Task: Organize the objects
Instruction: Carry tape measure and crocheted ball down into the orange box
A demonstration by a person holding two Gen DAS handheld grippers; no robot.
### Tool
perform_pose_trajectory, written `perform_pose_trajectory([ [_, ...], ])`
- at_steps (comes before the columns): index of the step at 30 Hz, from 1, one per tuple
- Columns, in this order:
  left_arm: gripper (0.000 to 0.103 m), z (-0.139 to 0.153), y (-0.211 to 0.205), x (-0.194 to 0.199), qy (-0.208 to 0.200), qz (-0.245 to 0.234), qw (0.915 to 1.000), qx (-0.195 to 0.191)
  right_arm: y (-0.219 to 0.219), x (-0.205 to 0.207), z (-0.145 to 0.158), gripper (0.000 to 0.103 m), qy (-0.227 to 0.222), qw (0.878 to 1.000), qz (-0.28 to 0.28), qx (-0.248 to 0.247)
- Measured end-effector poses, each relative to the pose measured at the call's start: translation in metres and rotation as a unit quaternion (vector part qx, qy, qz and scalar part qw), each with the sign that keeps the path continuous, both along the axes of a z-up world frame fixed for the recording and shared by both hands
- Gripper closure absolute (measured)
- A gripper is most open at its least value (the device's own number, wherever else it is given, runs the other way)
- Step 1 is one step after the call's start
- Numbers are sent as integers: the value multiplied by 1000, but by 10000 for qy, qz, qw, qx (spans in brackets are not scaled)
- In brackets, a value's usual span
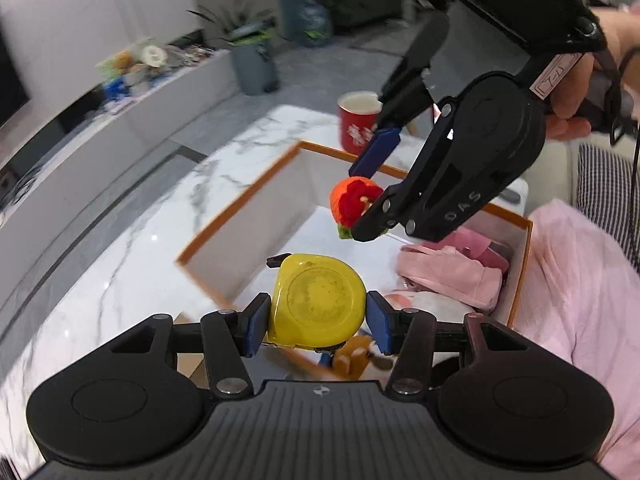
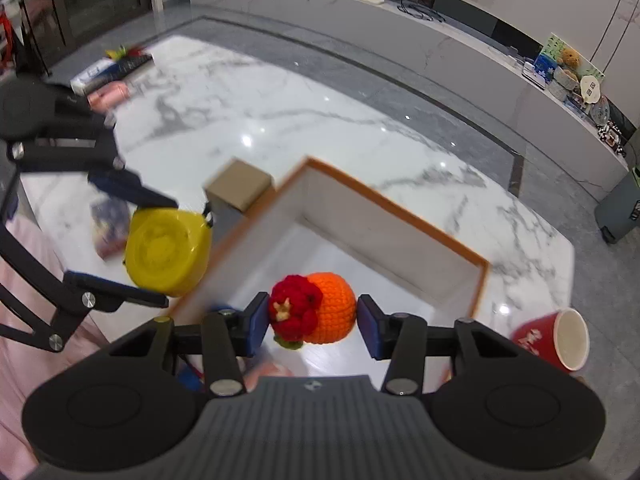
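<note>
My left gripper (image 1: 318, 316) is shut on a yellow tape measure (image 1: 316, 304), its blue pads pressed on both sides, just above the near corner of a white box with an orange rim (image 1: 240, 202). The right wrist view shows the same left gripper (image 2: 160, 252) and tape measure (image 2: 168, 252) at the left, outside the box rim (image 2: 400, 208). My right gripper (image 2: 312, 320) is shut on a crocheted orange ball with a red flower (image 2: 316, 308), held over the box's white floor. From the left wrist view, the right gripper (image 1: 358, 204) and crochet toy (image 1: 352, 204) hang above the box.
A red cup (image 1: 356, 124) (image 2: 552, 340) stands on the marble table (image 2: 280, 112) beside the box. Pink cloth (image 1: 452, 272) lies in the box's right end. A small cardboard box (image 2: 238, 188) sits by the box corner. A pink case and books (image 2: 112, 72) lie far left.
</note>
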State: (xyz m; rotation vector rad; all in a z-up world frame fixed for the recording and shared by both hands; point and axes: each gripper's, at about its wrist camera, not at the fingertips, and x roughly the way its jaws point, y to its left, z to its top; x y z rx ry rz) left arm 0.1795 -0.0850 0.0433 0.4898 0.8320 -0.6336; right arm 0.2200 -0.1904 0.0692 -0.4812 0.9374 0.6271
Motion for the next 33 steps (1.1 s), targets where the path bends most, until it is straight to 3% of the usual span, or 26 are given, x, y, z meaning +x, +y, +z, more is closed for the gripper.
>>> perform_pose_trajectory([
  [4, 44, -34, -38, 25, 301, -338, 9976, 518, -17, 8, -24, 54, 119, 9996, 130, -229],
  [8, 44, -53, -37, 54, 738, -178, 9939, 800, -22, 23, -51, 54, 279, 9991, 199, -241],
  [11, 44, -69, -42, 70, 830, -225, 9903, 1092, -17, 33, -71, 54, 417, 9981, 412, -185],
  [17, 44, -98, -45, 90, 1183, -788, 9743, 1748, -9, 54, -105, 54, 656, 9959, 578, -235],
  [20, 44, -109, -45, 102, 1422, -947, 9671, 1886, -6, 62, -115, 54, 797, 9947, 629, -156],
  [26, 44, -126, -44, 107, 1953, -1452, 9447, 2197, -2, 71, -129, 53, 1062, 9927, 563, 96],
  [33, 43, -137, -38, 114, 2335, -1533, 9338, 2236, -2, 75, -135, 53, 1341, 9893, 427, 375],
])
